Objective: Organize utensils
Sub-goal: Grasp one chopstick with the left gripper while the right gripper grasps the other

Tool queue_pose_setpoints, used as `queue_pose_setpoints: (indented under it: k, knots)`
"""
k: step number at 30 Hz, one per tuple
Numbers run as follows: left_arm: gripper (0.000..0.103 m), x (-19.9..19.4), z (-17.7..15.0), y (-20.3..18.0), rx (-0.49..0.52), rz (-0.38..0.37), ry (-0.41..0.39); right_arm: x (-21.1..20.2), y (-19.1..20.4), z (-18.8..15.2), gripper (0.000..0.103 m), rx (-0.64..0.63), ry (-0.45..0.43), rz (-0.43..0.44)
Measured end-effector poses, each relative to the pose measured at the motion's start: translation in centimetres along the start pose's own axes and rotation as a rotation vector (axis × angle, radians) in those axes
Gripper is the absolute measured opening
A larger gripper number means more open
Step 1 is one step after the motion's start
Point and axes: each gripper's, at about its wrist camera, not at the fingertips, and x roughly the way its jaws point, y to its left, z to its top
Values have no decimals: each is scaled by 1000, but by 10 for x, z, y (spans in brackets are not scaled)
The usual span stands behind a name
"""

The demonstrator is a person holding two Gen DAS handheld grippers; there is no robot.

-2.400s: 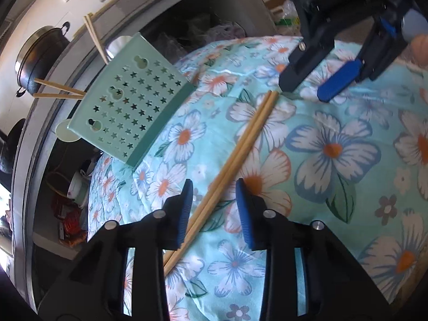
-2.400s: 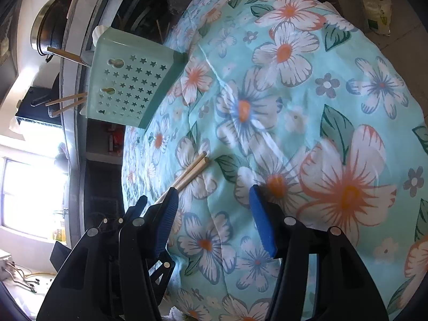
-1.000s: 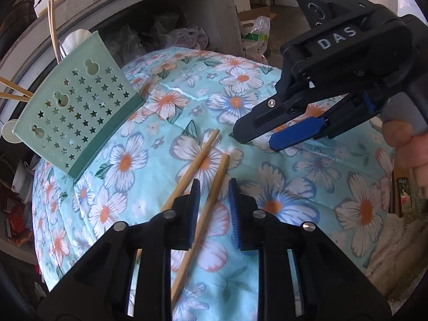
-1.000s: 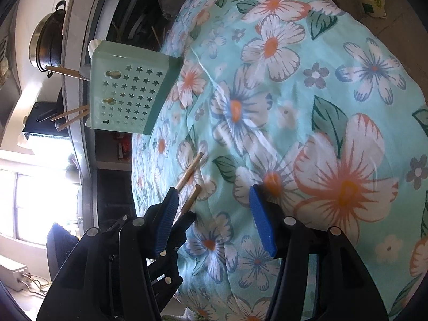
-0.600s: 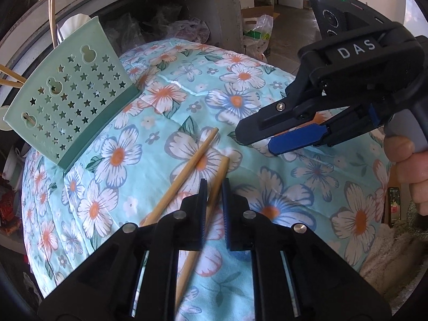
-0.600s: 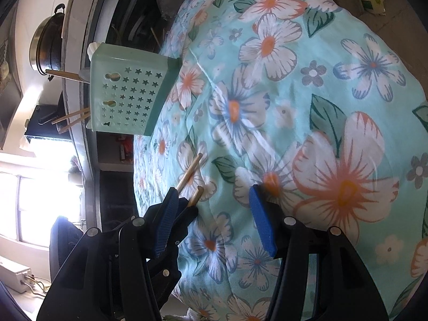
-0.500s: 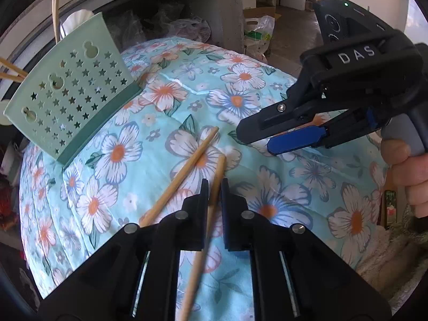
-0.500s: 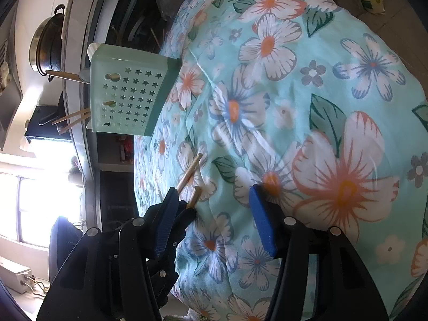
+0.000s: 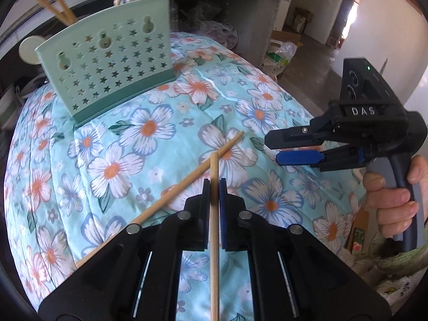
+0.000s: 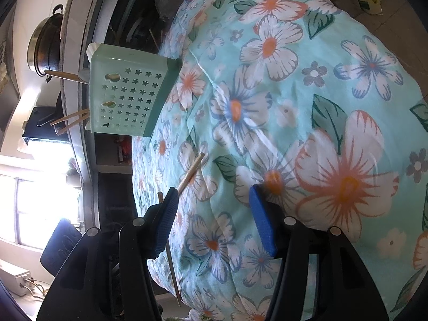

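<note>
Floral quilt (image 9: 112, 165) covers the whole work surface, with the mint star-perforated utensil holder (image 9: 107, 75) standing at its far edge, several chopsticks and a pale spoon already poking out the top. Your right gripper (image 9: 291, 147) hovers over the quilt off to the right of the chopsticks, fingers apart and empty; its own view confirms a wide gap with only fabric between the blue pads (image 10: 263, 219). Your left gripper (image 9: 214, 184) is the change: a couple of seconds ago its fingers straddled both chopsticks lying side by side, open. Now they're clamped together on the held chopstick (image 9: 214, 227), which runs straight along the gripper axis with its tip sticking out past the fingertips, apparently lifted off the fabric. The second chopstick (image 9: 171, 195) is still on the quilt, lying diagonally, its far end pointing up-right and crossing under the held one's tip. The pair has split, so you've got one, not two. Judgement: the pick is done for this stick and next is the carry to the holder, tip down into the open top. The grip looks centred but narrow, so rotate slowly. The leftover stick needs a second pass, or your free right gripper could take it.
</note>
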Motion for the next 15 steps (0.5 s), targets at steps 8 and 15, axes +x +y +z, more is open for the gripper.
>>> queue_pose_setpoints:
  k: [8, 15]
  knots:
    - [5, -25, 0, 19, -93, 17, -65, 11, 24, 0, 52, -30, 22, 44]
    - [5, -36, -2, 29, -133, 29, -94, 32, 28, 1, 48, -3, 39, 26]
